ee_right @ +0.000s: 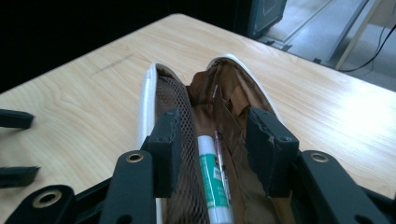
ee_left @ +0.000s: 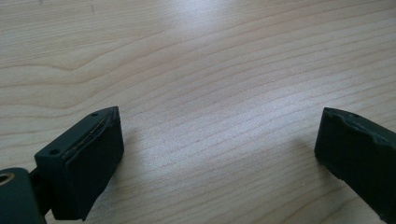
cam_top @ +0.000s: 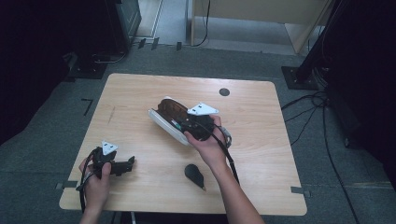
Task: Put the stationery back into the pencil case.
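Right hand-held gripper (ee_right: 212,151) sat in the mouth of an open white pencil case (cam_top: 164,122), its jaws spread apart.

Inside the case, a glue stick (ee_right: 212,182) with a green label and a thin pen (ee_right: 220,156) lay between the jaws, with a mesh pocket against one jaw. The case rested near the middle of the desk (cam_top: 140,93). Left hand-held gripper (cam_top: 132,162) was wide open and empty, low over bare desk, well apart from the case. A small black bulb-shaped object (cam_top: 194,174) lay near the right forearm.

We see the white fabric pencil case (cam_top: 169,122) mid-table; inside it lies the green-labelled glue stick (ee_right: 213,179); nearer us, the black teardrop-shaped object (cam_top: 194,174).
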